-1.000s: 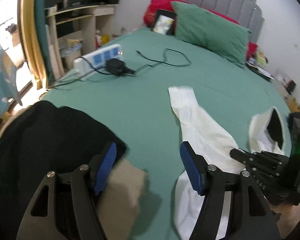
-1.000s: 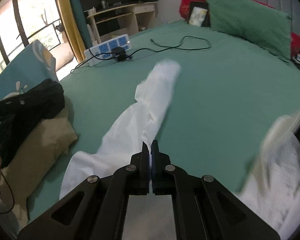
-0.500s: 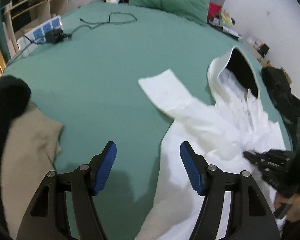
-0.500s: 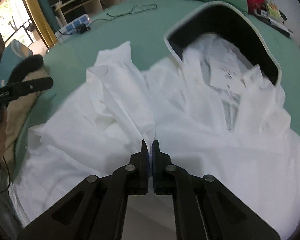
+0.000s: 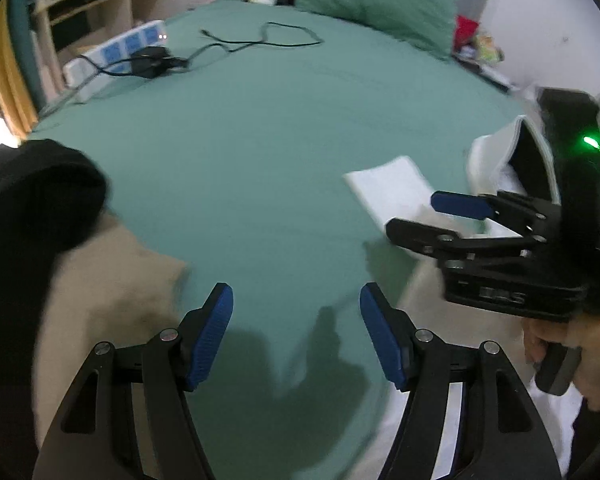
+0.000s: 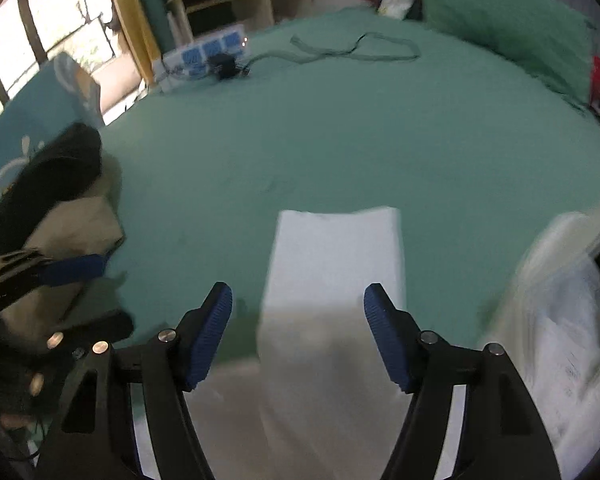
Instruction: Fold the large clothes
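Black clothes (image 5: 28, 200) on beige pile (image 5: 112, 280), left of white shirt (image 6: 336, 264).

White shirt (image 6: 334, 280) flat on green bed, sleeve stretched out (collar end bunched at right).

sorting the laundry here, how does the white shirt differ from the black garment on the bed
The white shirt lies spread toward the bed's middle, one sleeve stretched flat; the black garment sits bunched at the left edge. The shirt rests directly on the green sheet; the black one lies atop a beige cloth. Neither is gripped or folded.
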The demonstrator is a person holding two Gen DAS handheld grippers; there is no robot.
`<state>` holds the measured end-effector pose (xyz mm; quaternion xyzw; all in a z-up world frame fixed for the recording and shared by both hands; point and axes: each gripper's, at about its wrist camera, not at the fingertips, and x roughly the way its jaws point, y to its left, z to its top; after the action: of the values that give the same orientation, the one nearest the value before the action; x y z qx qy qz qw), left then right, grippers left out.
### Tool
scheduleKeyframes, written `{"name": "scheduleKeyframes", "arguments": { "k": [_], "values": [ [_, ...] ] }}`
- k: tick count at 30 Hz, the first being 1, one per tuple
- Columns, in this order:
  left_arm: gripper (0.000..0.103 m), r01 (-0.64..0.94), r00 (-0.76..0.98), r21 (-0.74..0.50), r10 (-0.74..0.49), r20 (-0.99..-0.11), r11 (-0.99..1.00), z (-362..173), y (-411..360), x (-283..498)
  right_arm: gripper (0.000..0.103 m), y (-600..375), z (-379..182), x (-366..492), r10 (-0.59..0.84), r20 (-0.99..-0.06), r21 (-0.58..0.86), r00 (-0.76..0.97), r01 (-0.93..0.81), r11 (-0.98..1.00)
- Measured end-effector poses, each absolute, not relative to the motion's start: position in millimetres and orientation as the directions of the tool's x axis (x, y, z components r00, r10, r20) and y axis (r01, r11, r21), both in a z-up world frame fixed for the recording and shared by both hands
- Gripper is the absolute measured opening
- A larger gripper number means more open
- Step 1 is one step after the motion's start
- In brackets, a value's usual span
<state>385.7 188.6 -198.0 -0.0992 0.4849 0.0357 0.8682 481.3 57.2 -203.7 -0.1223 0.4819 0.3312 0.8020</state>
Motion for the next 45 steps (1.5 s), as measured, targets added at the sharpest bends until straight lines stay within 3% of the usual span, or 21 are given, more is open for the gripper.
{"name": "scheduleKeyframes", "arguments": {
  "k": [2, 4, 5, 7, 14, 19, 25, 26, 27, 38, 43, 45],
  "values": [
    [0.069, -0.168, 0.521, -0.151, -0.043, -0.853, 0.974, -199.7, 195.6, 387.3, 0.062, 75.1, -219.3, 487.1, 0.384, -0.878, 0.117, 0.284, -0.652, 0.749],
    [0.069, -0.182, 0.512, -0.163, -0.048, -0.858, 0.97, -201.6, 202.1, 389.1, 0.035, 84.6, -219.3, 488.8, 0.349, -0.876, 0.052, 0.331, -0.657, 0.752],
    [0.069, -0.183, 0.511, -0.171, -0.055, -0.858, 0.968, -201.9, 203.7, 389.5, 0.003, 84.4, -217.3, 490.5, 0.343, -0.876, 0.045, 0.338, -0.652, 0.757],
    [0.069, -0.177, 0.506, -0.188, -0.075, -0.859, 0.966, -202.2, 202.0, 390.0, 0.003, 74.8, -212.2, 494.1, 0.366, -0.871, 0.084, 0.329, -0.633, 0.769],
    [0.069, -0.109, 0.518, -0.287, -0.192, -0.833, 0.952, -200.0, 170.5, 389.7, 0.003, 0.5, -141.8, 457.8, 0.388, -0.763, 0.022, 0.516, -0.58, 0.814],
    [0.068, 0.029, 0.494, -0.285, -0.261, -0.829, 0.958, -206.6, 120.2, 393.6, 0.003, -96.3, -83.1, 412.7, 0.383, -0.679, 0.041, 0.626, -0.49, 0.871],
    [0.024, -0.002, 0.449, -0.204, -0.181, -0.875, 0.979, -229.6, 106.4, 397.2, 0.003, -207.3, -61.6, 370.3, 0.296, -0.645, 0.08, 0.704, -0.322, 0.943],
    [0.009, -0.014, 0.464, -0.179, -0.153, -0.873, 0.984, -228.9, 106.0, 397.9, 0.003, -220.3, -63.7, 367.3, 0.284, -0.649, 0.087, 0.705, -0.302, 0.949],
    [0.003, -0.021, 0.471, -0.179, -0.148, -0.87, 0.984, -228.7, 106.6, 399.5, 0.003, -238.0, -68.8, 364.2, 0.276, -0.658, 0.104, 0.701, -0.278, 0.955],
    [0.001, -0.015, 0.573, -0.097, -0.071, -0.817, 0.995, -207.1, 100.5, 397.4, 0.003, -351.3, -154.5, 334.1, 0.301, -0.756, 0.309, 0.582, -0.088, 0.947],
    [0.001, -0.063, 0.55, -0.165, -0.104, -0.828, 0.984, -216.0, 116.3, 400.2, 0.004, -370.6, -195.8, 314.2, 0.304, -0.793, 0.347, 0.527, -0.019, 0.938],
    [0.002, -0.099, 0.536, -0.173, -0.093, -0.839, 0.98, -216.4, 121.5, 401.6, 0.013, -367.8, -202.1, 312.3, 0.297, -0.817, 0.332, 0.494, -0.018, 0.943]
  ]
}}
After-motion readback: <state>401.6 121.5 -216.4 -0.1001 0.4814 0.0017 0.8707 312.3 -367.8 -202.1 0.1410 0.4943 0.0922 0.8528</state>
